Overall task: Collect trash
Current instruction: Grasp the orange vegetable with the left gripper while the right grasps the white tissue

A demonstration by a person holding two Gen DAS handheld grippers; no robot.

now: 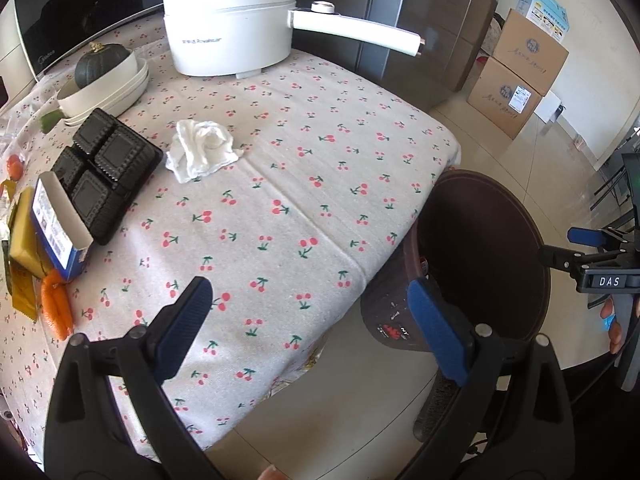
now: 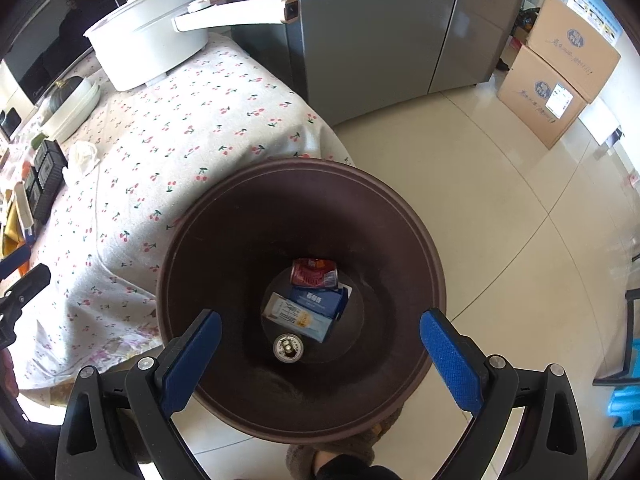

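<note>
Hanging over the brown bin (image 2: 304,216), the right gripper (image 2: 320,344) has its jaws spread wide with nothing between them. Deep in the bin lie a red can (image 2: 314,273), two blue cartons (image 2: 316,308) and an upright can (image 2: 287,348); their labels are too small to read. The left gripper (image 1: 308,320) is also open and empty, above the table edge (image 1: 360,280). A crumpled white tissue (image 1: 202,148) lies on the cherry cloth (image 1: 280,184); the bin hides its own base.
</note>
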